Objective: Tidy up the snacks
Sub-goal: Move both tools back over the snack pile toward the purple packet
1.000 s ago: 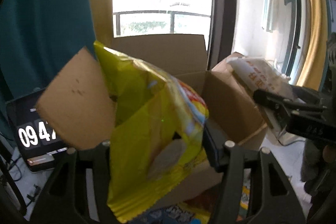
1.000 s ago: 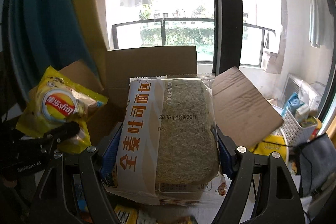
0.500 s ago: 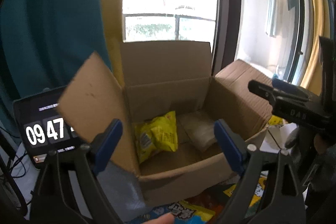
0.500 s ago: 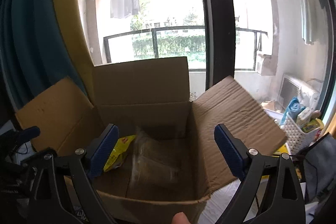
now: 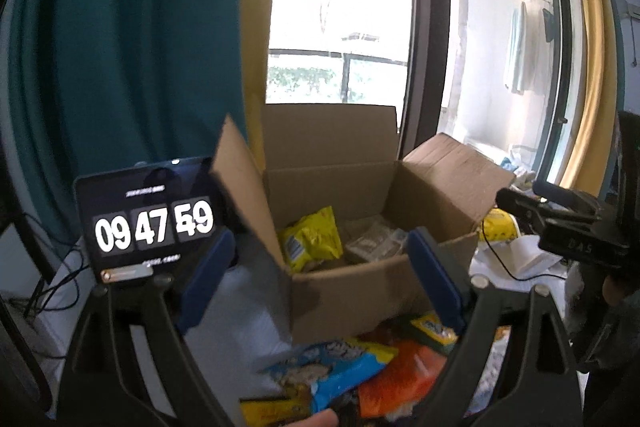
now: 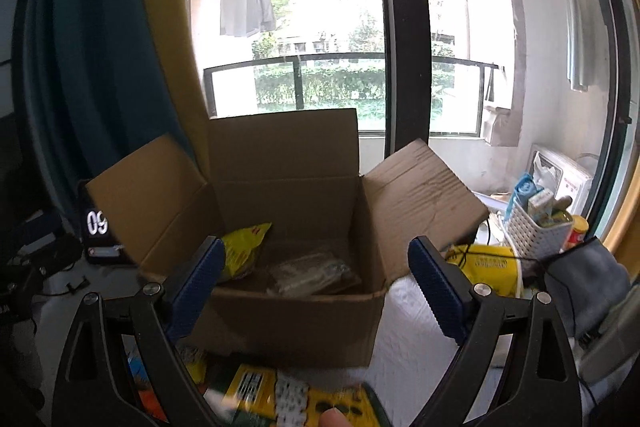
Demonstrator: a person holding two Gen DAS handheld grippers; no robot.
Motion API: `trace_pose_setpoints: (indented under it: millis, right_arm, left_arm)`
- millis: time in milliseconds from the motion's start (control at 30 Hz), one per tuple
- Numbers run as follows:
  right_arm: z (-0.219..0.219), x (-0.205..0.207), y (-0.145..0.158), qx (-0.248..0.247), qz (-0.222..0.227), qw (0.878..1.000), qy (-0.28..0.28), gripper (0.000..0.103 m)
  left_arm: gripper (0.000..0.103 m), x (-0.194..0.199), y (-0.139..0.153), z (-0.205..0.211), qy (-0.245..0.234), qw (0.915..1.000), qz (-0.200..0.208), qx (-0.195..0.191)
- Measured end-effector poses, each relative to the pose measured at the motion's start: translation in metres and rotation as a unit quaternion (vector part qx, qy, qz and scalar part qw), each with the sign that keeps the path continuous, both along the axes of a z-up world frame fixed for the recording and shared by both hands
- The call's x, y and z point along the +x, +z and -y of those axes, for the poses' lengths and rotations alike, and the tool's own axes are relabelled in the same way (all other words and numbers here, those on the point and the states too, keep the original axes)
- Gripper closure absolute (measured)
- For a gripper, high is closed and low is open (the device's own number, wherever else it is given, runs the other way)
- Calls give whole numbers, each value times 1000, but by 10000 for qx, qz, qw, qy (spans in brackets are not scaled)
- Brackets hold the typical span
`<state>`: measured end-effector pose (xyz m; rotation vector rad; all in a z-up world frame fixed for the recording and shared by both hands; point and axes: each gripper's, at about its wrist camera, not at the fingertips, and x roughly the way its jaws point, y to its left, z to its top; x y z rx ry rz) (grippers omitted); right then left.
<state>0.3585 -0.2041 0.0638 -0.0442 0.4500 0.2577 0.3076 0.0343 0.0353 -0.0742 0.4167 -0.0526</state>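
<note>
An open cardboard box (image 5: 360, 291) (image 6: 296, 323) stands in front of both grippers. Inside lie a yellow chip bag (image 5: 312, 245) (image 6: 242, 247) on the left and a clear bread pack (image 5: 376, 245) (image 6: 310, 273) beside it. My left gripper (image 5: 320, 279) is open and empty, held back from the box. My right gripper (image 6: 314, 287) is open and empty, also in front of the box. Loose snack packs lie before the box: a blue pack (image 5: 340, 371), an orange pack (image 5: 400, 383) and a yellow-green pack (image 6: 280, 395).
A tablet clock (image 5: 152, 223) stands left of the box. A white basket of items (image 6: 536, 227) and a yellow bag (image 6: 484, 269) sit to the right. The right gripper shows at the right edge of the left wrist view (image 5: 568, 227). Window and curtains stand behind.
One second ago the left gripper held the chip bag and the right held the bread pack. Both were let go into the box, and both grippers have pulled back and down.
</note>
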Motion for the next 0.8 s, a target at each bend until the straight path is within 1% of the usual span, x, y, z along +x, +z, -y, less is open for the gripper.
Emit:
trace_pose_setpoints:
  millis: [133, 333, 433, 567, 633, 800]
  right_arm:
    - [0, -27, -6, -37, -70, 9999, 102, 9]
    - [7, -56, -16, -73, -129, 9998, 160, 9]
    - [11, -66, -26, -158, -235, 9994, 218, 9]
    - [25, -73, -45, -174, -511, 9983, 235, 9]
    - [32, -79, -53, -96, -654, 9975, 232, 9]
    - [35, -100, -69, -43, -856, 9956, 380, 9]
  left_arm:
    - [13, -22, -4, -3, 39, 10000, -63, -5]
    - [13, -54, -13, -7, 116, 9998, -130, -24]
    - [13, -68, -23, -10, 190, 9995, -232, -26]
    - [13, -89, -43, -20, 437, 9977, -518, -58]
    - [13, -97, -52, -24, 558, 9963, -654, -78]
    - [13, -122, -80, -31, 834, 9912, -1013, -163]
